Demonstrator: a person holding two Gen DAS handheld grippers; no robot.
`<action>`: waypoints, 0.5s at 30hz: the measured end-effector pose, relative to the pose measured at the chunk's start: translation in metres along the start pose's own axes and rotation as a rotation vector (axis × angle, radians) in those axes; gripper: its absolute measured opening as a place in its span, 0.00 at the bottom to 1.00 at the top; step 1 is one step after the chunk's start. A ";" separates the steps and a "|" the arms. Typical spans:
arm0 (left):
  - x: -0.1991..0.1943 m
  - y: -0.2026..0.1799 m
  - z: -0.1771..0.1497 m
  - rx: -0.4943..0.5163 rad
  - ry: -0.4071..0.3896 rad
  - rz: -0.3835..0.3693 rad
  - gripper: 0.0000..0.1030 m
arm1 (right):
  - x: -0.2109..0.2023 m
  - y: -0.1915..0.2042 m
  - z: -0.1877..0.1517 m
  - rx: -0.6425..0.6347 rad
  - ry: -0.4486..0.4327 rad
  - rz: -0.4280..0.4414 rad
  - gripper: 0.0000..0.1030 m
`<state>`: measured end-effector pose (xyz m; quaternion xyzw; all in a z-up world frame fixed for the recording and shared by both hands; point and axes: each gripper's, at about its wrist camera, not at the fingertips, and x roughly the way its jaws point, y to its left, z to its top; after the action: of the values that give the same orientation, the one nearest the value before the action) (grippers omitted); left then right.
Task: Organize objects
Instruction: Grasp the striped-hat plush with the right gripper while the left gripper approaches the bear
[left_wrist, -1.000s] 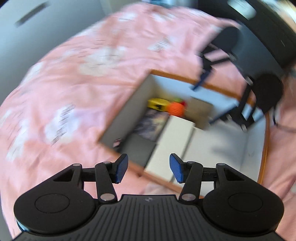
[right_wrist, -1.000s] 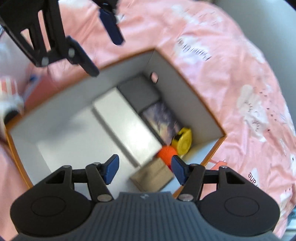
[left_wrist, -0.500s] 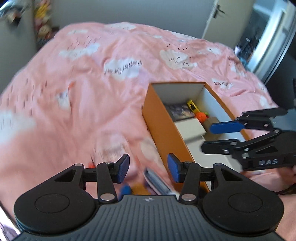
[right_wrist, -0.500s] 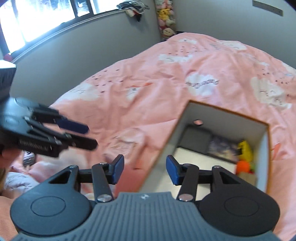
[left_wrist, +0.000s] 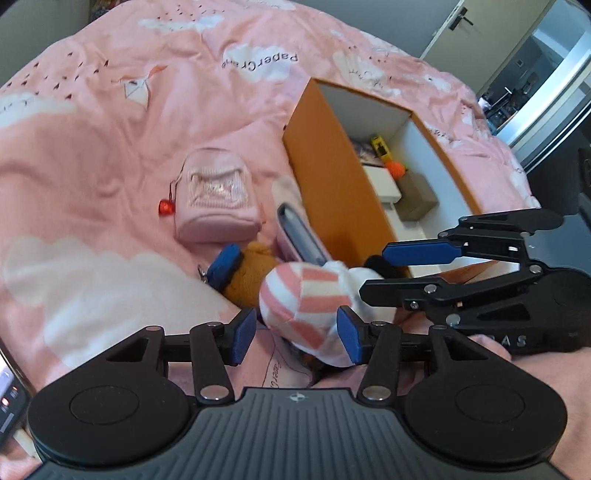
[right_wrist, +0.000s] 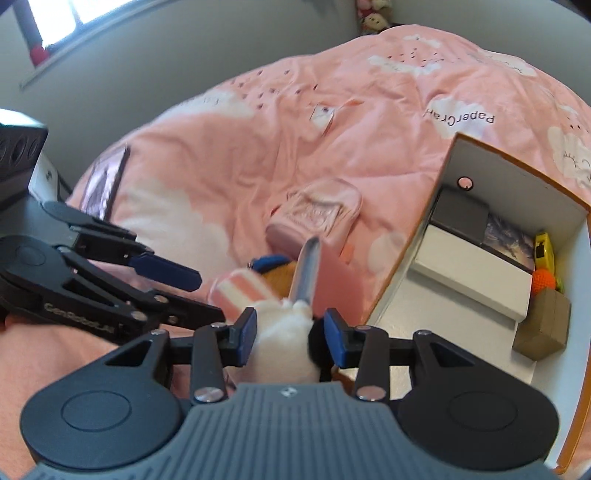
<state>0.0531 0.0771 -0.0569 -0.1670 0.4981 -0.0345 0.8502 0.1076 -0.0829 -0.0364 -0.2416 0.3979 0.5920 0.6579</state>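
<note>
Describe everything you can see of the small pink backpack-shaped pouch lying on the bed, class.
The pink pouch is shaped like a tiny backpack, with a rounded top and a flatter base. It looks like soft, ribbed fabric, with a paler glossy panel on its front. A thin cord on one side leads to a small red charm. It lies flat on the pink duvet, apart from the orange box and clear of both tools. Nothing visibly rests on it.

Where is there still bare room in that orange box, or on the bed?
In the orange box, the white floor nearest the right gripper is bare; the far end, around the orange ball, is crowded. The quilt beyond the pink pouch lies open; beside the striped sock it is cluttered.
</note>
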 end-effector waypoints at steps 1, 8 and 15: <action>0.003 0.001 0.000 -0.003 0.002 0.003 0.58 | 0.002 0.002 0.000 -0.010 0.006 -0.005 0.41; -0.003 0.017 -0.001 -0.022 -0.045 -0.063 0.39 | 0.003 0.004 0.002 -0.029 0.016 -0.012 0.42; -0.015 0.006 -0.006 0.051 -0.030 0.041 0.28 | 0.001 0.022 0.002 -0.120 0.032 -0.019 0.42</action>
<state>0.0397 0.0851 -0.0489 -0.1355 0.4876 -0.0275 0.8620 0.0873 -0.0766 -0.0327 -0.2941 0.3698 0.6046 0.6413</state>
